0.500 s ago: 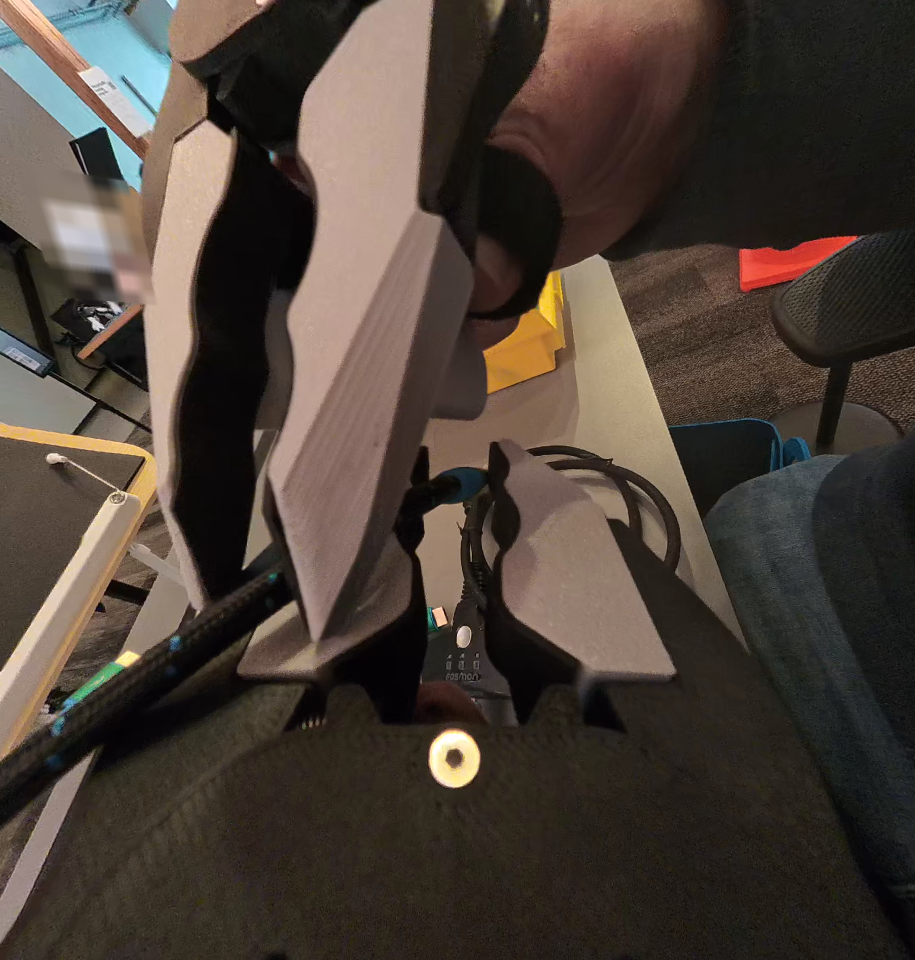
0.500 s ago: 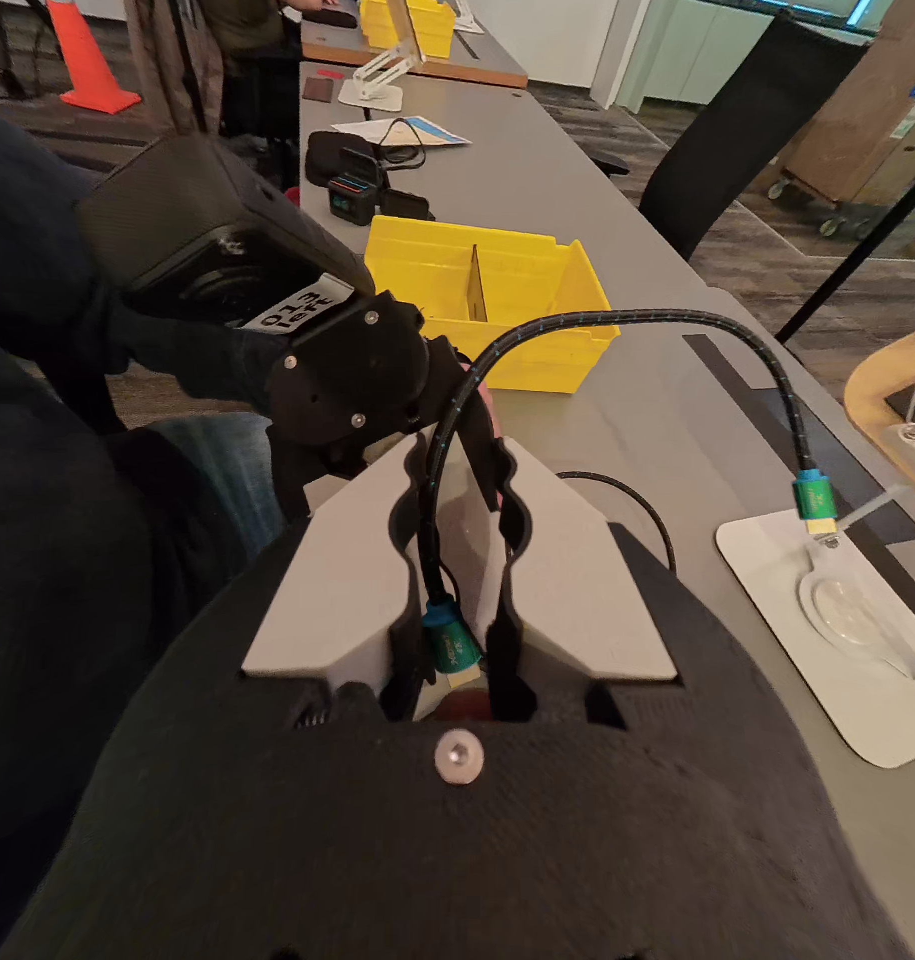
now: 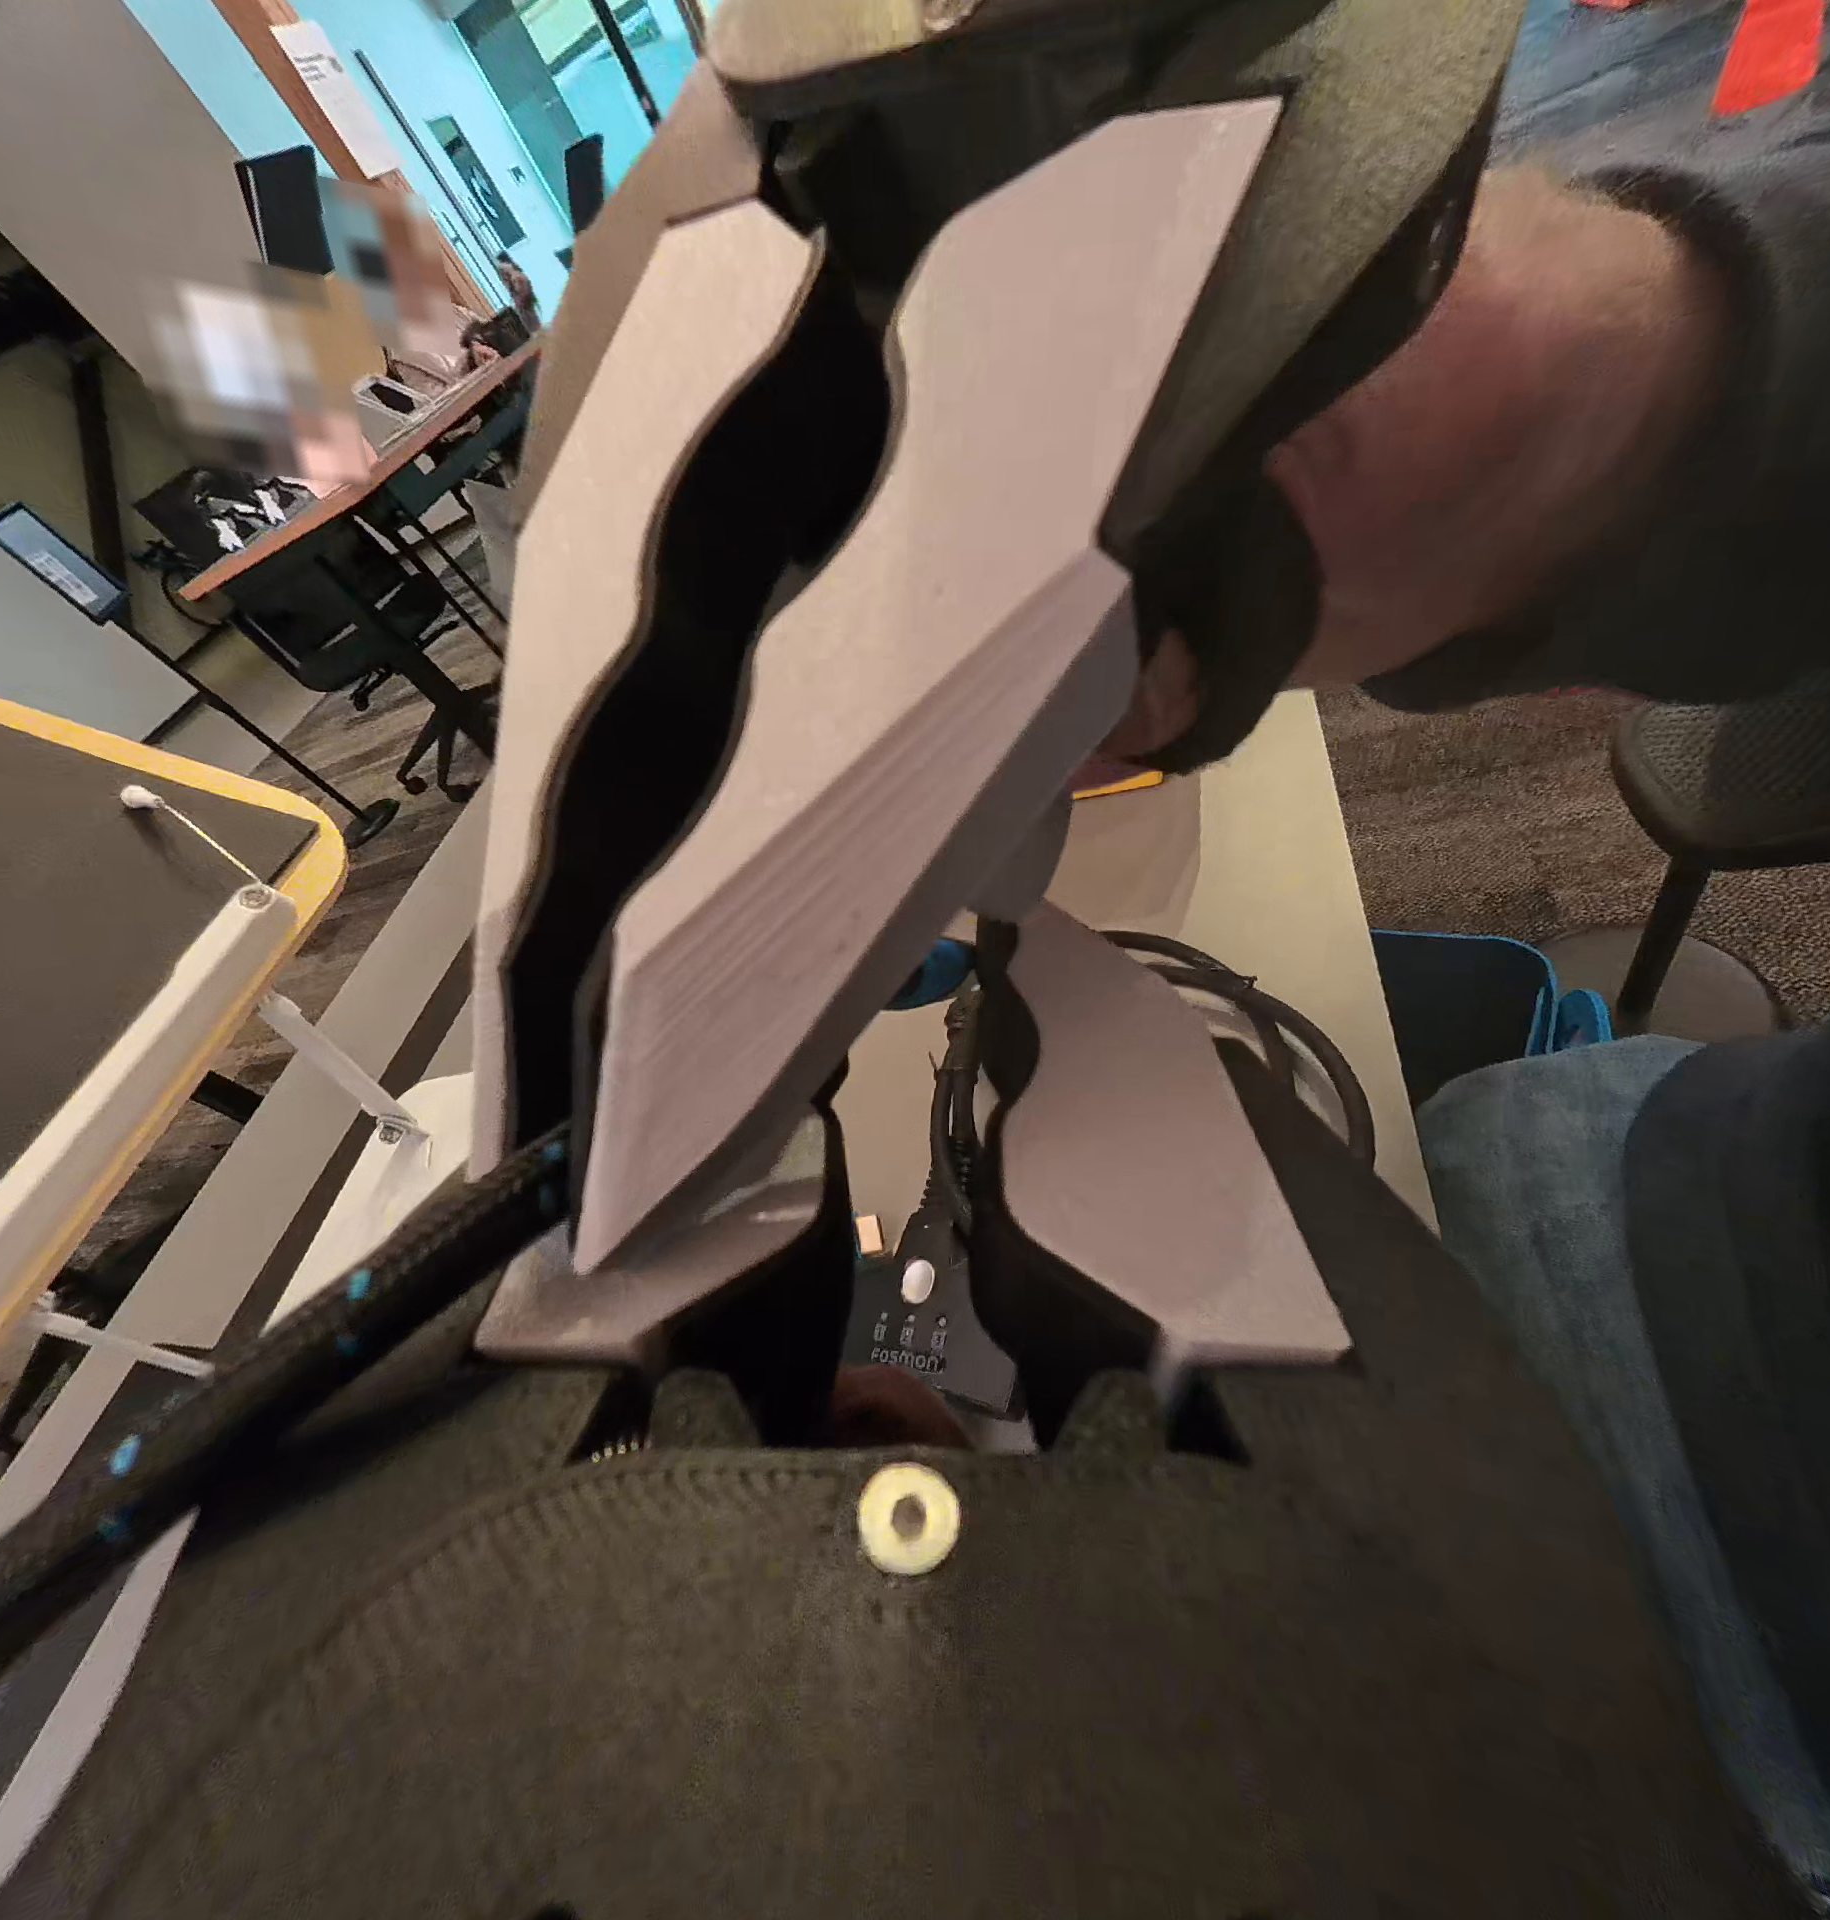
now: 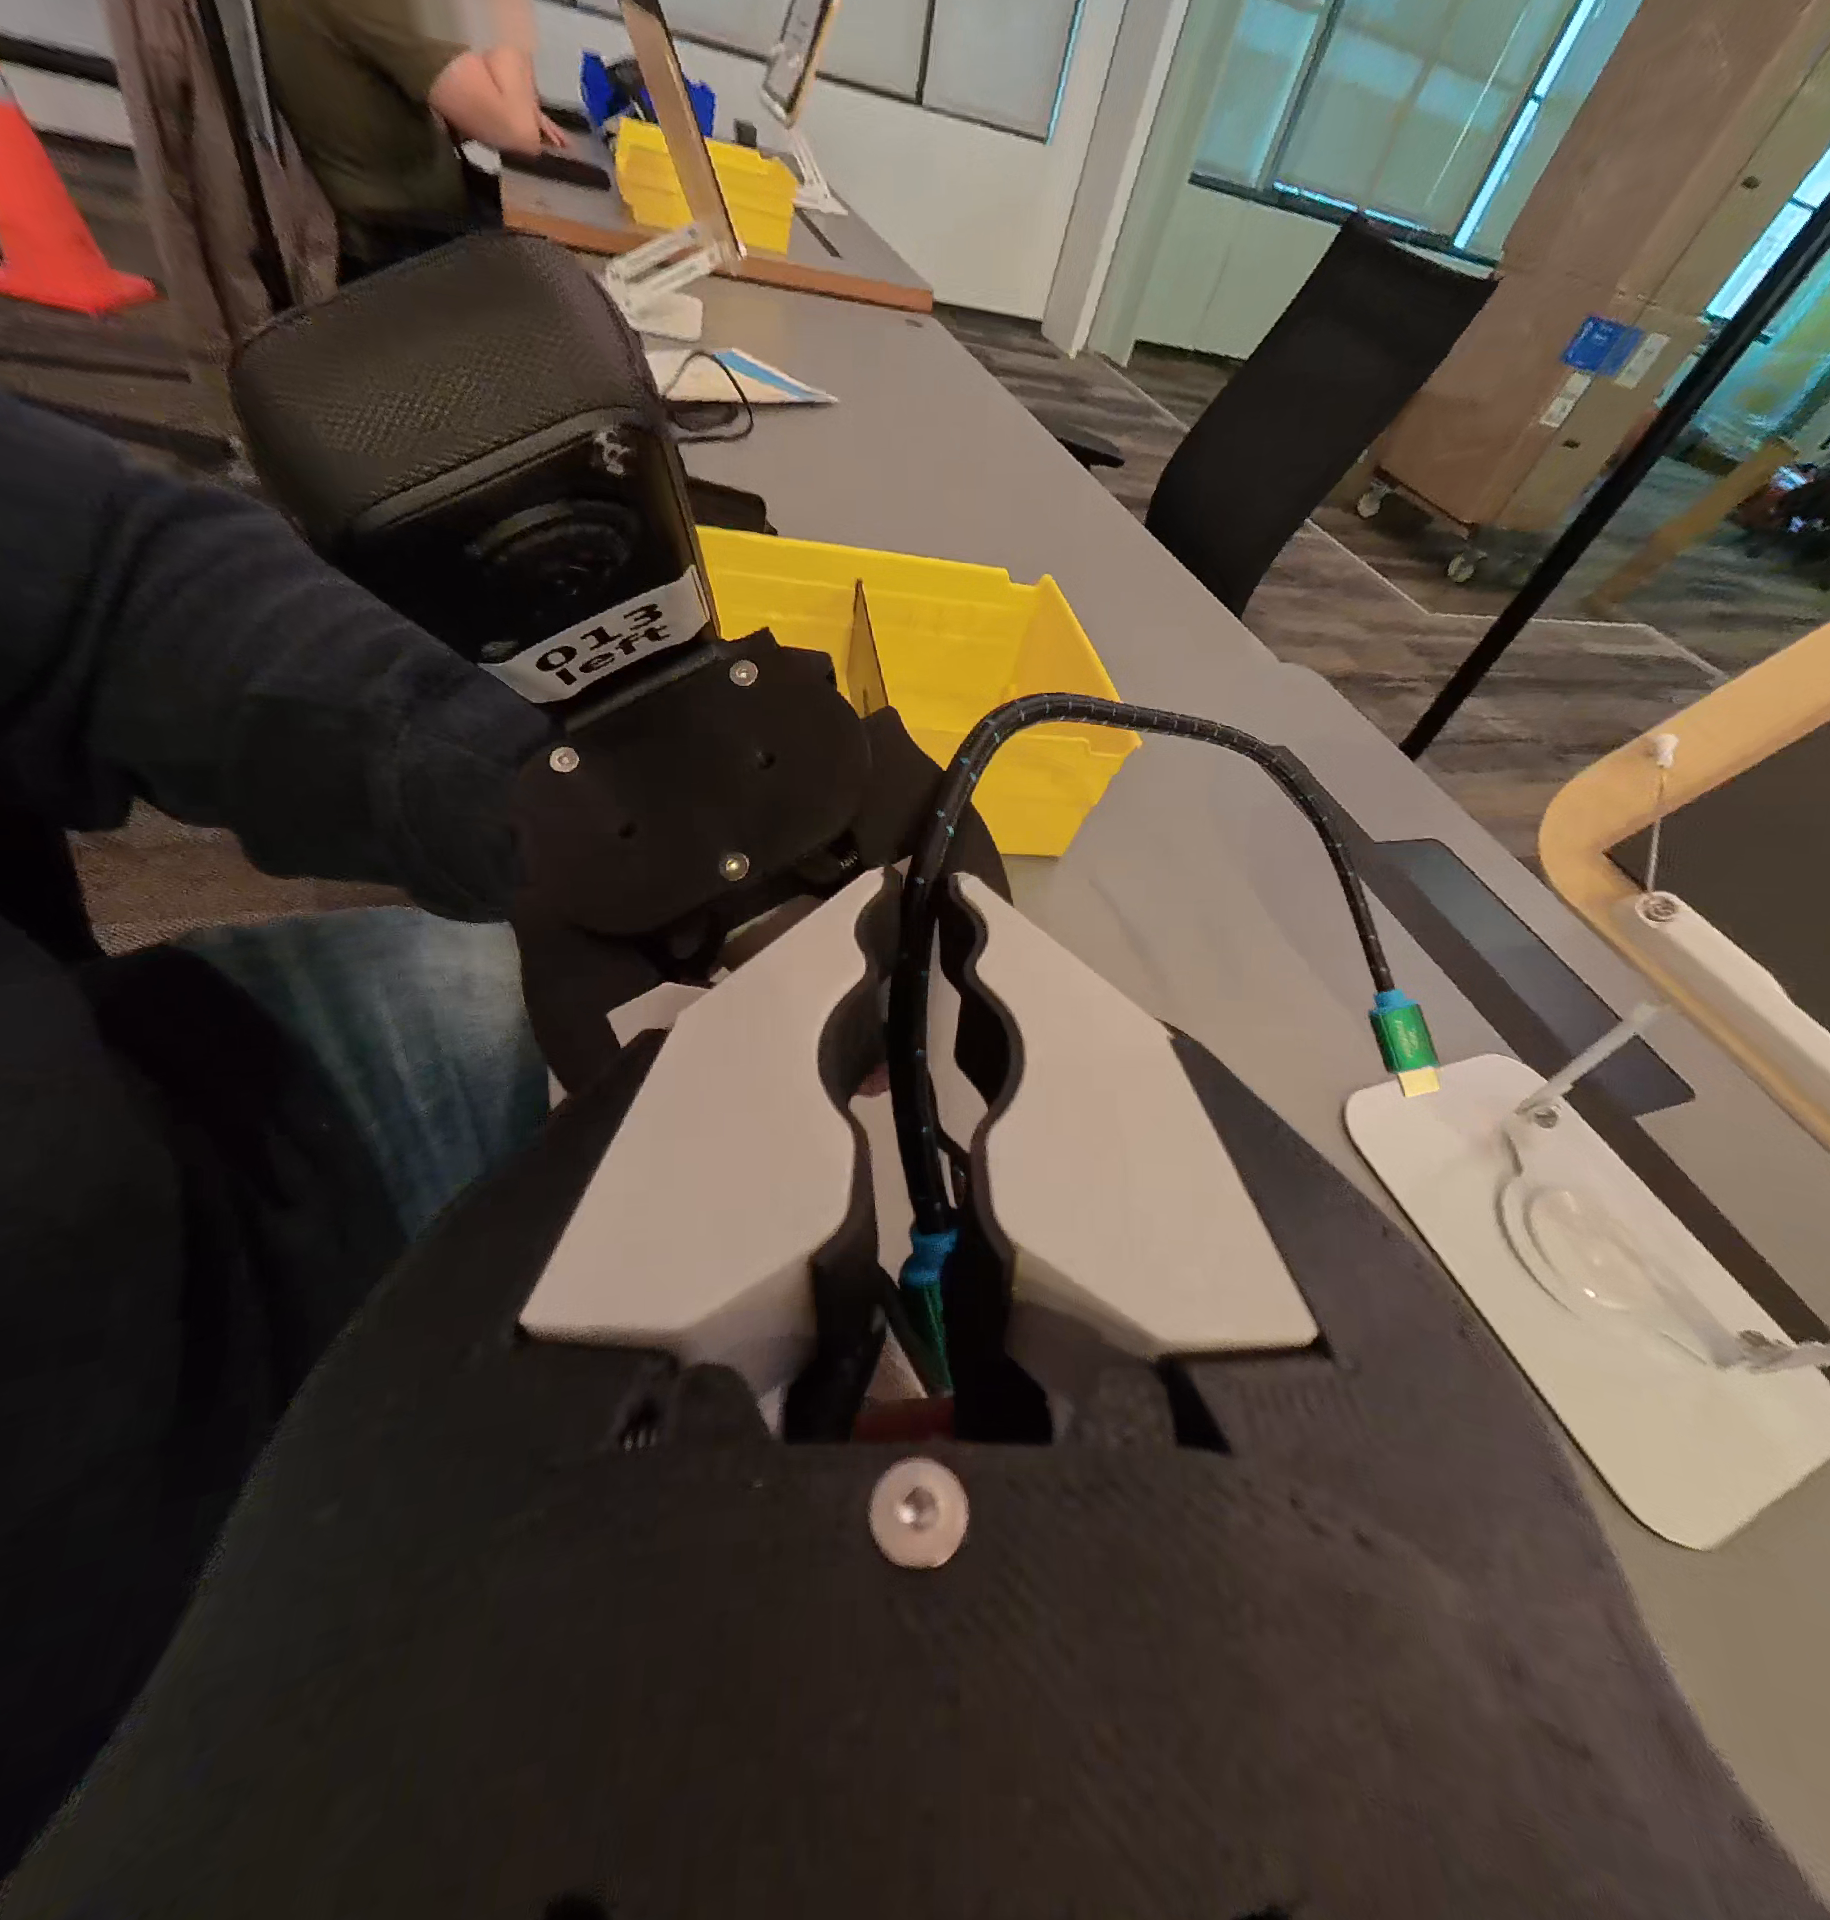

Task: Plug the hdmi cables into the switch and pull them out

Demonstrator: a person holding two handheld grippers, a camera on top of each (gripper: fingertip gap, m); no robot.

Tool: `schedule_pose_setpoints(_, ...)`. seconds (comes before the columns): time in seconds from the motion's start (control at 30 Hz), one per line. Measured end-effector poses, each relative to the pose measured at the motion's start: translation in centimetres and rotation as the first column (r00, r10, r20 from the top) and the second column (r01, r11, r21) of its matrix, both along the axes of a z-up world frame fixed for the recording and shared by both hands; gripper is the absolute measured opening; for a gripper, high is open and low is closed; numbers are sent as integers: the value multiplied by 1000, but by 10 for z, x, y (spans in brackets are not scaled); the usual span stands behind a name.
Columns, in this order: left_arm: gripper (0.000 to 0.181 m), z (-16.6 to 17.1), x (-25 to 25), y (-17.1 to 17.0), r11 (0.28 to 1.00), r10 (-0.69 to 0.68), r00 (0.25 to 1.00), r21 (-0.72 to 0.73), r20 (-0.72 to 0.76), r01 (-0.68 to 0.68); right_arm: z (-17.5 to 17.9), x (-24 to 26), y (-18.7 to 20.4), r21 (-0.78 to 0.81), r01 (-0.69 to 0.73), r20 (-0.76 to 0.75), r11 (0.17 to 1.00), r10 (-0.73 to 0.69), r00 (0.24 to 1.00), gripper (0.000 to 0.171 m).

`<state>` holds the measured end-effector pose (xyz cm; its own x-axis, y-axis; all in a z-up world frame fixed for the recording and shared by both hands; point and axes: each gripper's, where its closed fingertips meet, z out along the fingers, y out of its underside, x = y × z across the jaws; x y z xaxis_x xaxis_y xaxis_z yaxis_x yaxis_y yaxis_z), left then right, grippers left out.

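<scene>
Low in the frame, the left gripper (image 3: 916,1153) grips the black switch (image 3: 916,1314). The right gripper (image 4: 916,1039) is clamped on the braided cable (image 4: 1150,727), probably at its green plug (image 4: 926,1325).

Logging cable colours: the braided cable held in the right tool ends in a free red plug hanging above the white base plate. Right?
Not quite: the free plug is green, as the right wrist view shows. The right tool does hold the braided cable, above the white base plate.
</scene>
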<state>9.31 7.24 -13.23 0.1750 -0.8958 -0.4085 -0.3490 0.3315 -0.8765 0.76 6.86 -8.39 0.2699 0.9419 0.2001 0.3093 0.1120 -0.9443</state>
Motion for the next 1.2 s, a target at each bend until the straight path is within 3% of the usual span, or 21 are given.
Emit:
schedule_pose_setpoints(0.03, 20, 1, 0, 0, 1000, 2, 1000, -13, 8, -2, 1, -1, -2, -1, -12, -11, 1000, 12, 1000, 5)
schedule_pose_setpoints(0.33, 21, 11, -2, 1, 991, -7, 996, -131, 92, 19, 7, -3, -13, 0, -79, -59, 997, 79, 995, 4)
schedule_pose_setpoints(0.53, 20, 10, -2, 0, 991, -3, 996, -135, 89, 15, 5, -4, -17, 2, -106, -58, 994, 106, 993, 4)
schedule_pose_setpoints(0.87, 13, 9, -4, 2, 989, 28, 999, 147, 16, -30, 1, -5, -23, -64, -166, -61, 984, 162, 985, 11)
schedule_pose_setpoints(0.97, 13, 9, -3, 0, 987, 25, 999, 155, 22, -28, 1, -4, -22, -66, -162, -53, 984, 159, 986, 7)
schedule_pose_setpoints(1.2, 11, 10, -6, 4, 992, 25, 998, 124, 49, -31, 17, 18, -8, -105, -120, -134, 987, 106, 985, 23)
